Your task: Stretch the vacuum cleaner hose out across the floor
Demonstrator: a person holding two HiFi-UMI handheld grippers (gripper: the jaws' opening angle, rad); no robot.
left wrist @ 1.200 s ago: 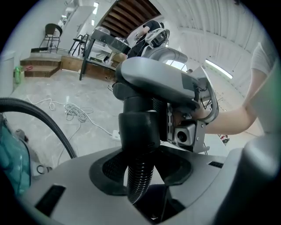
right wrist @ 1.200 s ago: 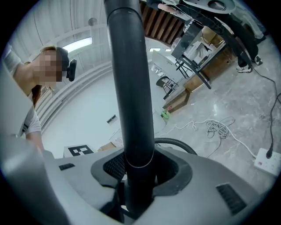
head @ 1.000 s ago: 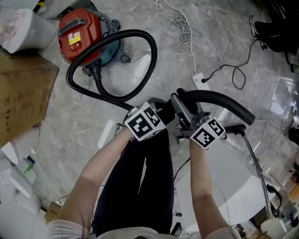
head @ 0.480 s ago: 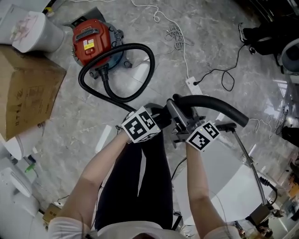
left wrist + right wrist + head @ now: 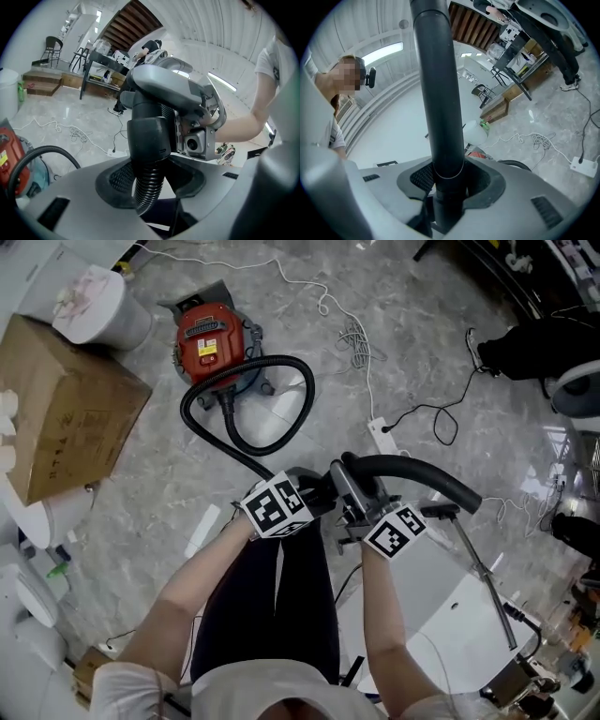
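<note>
While left tongs (image 5: 149,185), right tongs (image 5: 447,187) clamp one hose (image 5: 279,359) (one vacuum (image 5: 208,338)).

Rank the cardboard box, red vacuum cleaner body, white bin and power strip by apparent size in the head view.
1. cardboard box
2. red vacuum cleaner body and white bin: look alike, unranked
3. power strip

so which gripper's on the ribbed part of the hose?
The left gripper: ribbed hose between its jaws; the right gripper clamps the smooth black tube.

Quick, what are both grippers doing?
Left gripper: closed on the hose.
Right gripper: closed on the tube.
</note>
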